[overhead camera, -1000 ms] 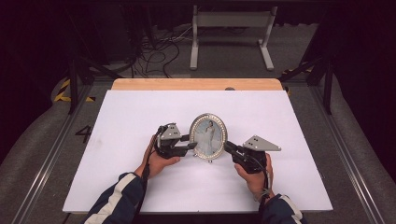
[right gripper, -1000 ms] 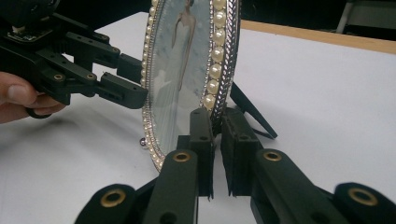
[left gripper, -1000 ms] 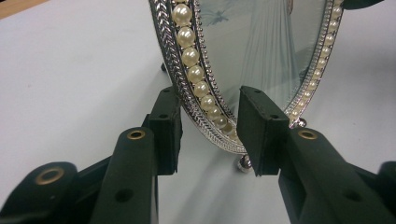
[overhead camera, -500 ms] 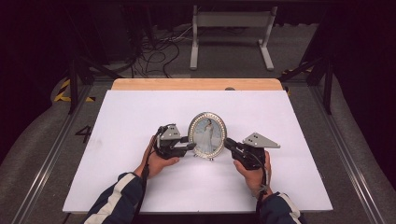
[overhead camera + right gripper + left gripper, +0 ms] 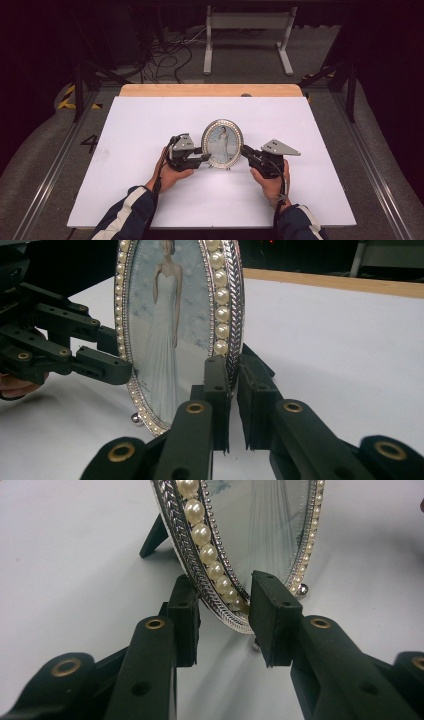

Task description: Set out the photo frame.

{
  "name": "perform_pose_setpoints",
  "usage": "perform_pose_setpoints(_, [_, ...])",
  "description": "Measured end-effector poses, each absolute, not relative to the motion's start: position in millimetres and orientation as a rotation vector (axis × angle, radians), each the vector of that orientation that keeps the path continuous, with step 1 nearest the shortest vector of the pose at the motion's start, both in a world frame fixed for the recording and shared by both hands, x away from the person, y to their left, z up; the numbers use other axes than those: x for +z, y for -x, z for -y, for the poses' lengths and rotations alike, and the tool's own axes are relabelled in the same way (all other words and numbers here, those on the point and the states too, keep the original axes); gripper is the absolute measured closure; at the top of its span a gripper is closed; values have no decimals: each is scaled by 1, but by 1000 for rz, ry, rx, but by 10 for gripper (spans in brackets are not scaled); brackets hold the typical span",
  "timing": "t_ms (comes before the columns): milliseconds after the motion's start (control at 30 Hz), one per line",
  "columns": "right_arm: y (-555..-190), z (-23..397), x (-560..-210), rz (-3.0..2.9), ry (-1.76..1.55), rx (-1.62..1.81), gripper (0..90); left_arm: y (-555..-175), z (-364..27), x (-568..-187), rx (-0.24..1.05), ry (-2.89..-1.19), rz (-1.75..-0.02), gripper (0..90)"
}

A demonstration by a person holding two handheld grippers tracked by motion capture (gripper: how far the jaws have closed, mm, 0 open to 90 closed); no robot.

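High view: oval picture frame (image 5: 222,143) upright mid-table (pearl rim). My right gripper (image 5: 233,372) is clamped on its edge; my left gripper (image 5: 222,615) straddles the rim, jaws apart, not touching.

Oval pearl-rimmed picture frame (image 5: 222,143): now more upright and turned to face the camera squarely, standing on the white table (image 5: 150,125), having lain tilted back between the grippers; left gripper (image 5: 206,157) jaws slightly narrower around its lower left rim, pads not yet pressing.
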State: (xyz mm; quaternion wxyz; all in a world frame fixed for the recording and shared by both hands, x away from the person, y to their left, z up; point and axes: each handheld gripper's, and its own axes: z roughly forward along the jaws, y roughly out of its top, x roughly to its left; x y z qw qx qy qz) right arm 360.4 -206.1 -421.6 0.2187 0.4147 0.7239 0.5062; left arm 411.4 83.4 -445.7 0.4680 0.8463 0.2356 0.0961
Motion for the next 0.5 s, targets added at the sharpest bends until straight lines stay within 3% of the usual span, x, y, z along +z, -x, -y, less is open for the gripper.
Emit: perform_pose_setpoints(500, [-364, 206, -423, -1985, -1152, 1394, 833, -410, -82, -448, 225, -2055, -589, 661])
